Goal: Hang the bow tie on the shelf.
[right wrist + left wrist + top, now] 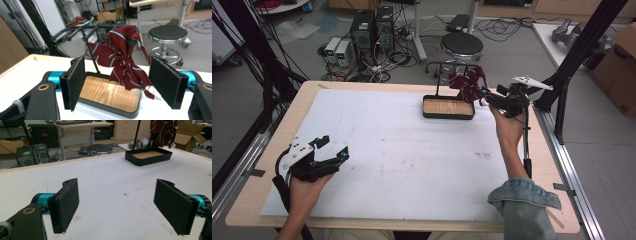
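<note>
Across the worktop [402, 150], a white sheet covered nearly the whole surface, with a bare wooden border showing around it. Toward the far right of that sheet sat a black tray [448, 108] with a wood-grain floor; a thin black stand [439, 80] rose from its rear edge. You had a dark red striped cloth [468, 85] draped over the stand's top bar, hanging above the tray's right end; in the right gripper view its lower tails [132, 75] dangled down over the wooden floor.

Your right tool [484, 96] was held up just beside the tray's right end, aimed at the cloth. Its jaws stood wide apart, nothing between the pads; in the right gripper view the cloth appeared in the gap between them but farther off, not touched.

Your left tool [332, 148] rested low at the near left of the worktop, well apart from the tray. Its jaws were also spread wide and held nothing; the left gripper view showed bare white sheet between the pads [65, 205], with the tray [148, 158] far ahead to the right.
</note>
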`<state>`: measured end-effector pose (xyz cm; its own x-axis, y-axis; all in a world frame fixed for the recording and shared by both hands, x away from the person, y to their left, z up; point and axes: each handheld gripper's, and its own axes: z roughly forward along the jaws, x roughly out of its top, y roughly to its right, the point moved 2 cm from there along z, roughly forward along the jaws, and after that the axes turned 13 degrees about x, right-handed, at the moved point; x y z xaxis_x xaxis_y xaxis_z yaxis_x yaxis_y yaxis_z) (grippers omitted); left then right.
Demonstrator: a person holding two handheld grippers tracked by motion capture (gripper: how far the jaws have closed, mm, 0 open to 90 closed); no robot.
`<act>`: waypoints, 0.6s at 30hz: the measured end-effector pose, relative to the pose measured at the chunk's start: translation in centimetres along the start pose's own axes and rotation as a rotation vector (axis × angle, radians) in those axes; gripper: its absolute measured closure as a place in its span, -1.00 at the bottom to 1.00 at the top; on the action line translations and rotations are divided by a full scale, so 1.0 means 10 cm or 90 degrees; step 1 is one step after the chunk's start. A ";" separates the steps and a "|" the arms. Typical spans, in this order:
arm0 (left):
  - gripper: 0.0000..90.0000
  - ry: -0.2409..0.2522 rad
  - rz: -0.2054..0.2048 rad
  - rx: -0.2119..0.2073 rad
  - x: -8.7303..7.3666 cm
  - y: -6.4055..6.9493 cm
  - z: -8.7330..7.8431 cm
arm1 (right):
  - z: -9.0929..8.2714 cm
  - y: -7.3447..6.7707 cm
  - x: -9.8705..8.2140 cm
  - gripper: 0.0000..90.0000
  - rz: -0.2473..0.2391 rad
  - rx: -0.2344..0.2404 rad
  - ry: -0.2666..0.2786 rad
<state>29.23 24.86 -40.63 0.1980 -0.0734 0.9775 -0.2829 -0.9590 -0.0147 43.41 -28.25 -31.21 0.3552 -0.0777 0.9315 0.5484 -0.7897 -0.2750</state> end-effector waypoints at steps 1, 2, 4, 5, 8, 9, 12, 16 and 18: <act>-0.54 0.000 -0.001 0.000 0.00 0.00 0.00 | -0.05 -0.02 -0.01 -0.40 -0.006 0.001 0.004; -0.54 0.000 -0.001 0.000 0.00 0.00 0.00 | -0.10 -0.04 -0.01 -0.41 -0.011 -0.001 0.005; -0.54 -0.001 0.002 0.001 -0.01 0.01 0.01 | -0.20 -0.09 -0.03 -0.45 -0.025 0.000 0.015; -0.54 -0.001 0.000 0.002 -0.01 0.01 0.01 | -0.25 -0.11 -0.04 -0.48 -0.028 -0.001 0.014; -0.54 -0.004 0.001 0.002 -0.02 0.01 0.02 | -0.39 -0.16 -0.06 -0.52 -0.039 0.001 0.026; -0.54 -0.005 0.003 0.002 -0.02 0.01 0.02 | -0.43 -0.18 -0.07 -0.52 -0.042 0.000 0.029; -0.54 -0.006 0.003 0.004 -0.03 0.01 0.02 | -0.55 -0.22 -0.09 -0.56 -0.055 0.001 0.043; -0.54 -0.003 0.002 0.006 -0.02 0.01 0.02 | -0.67 -0.25 -0.13 -0.64 -0.057 -0.004 0.055; -0.54 -0.004 0.003 0.005 -0.02 0.01 0.02 | -0.72 -0.26 -0.15 -0.69 -0.061 -0.006 0.063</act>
<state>29.31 24.71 -40.90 0.2020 -0.0797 0.9761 -0.2759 -0.9609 -0.0213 35.94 -30.46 -30.19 0.2259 -0.0611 0.9722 0.5693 -0.8016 -0.1827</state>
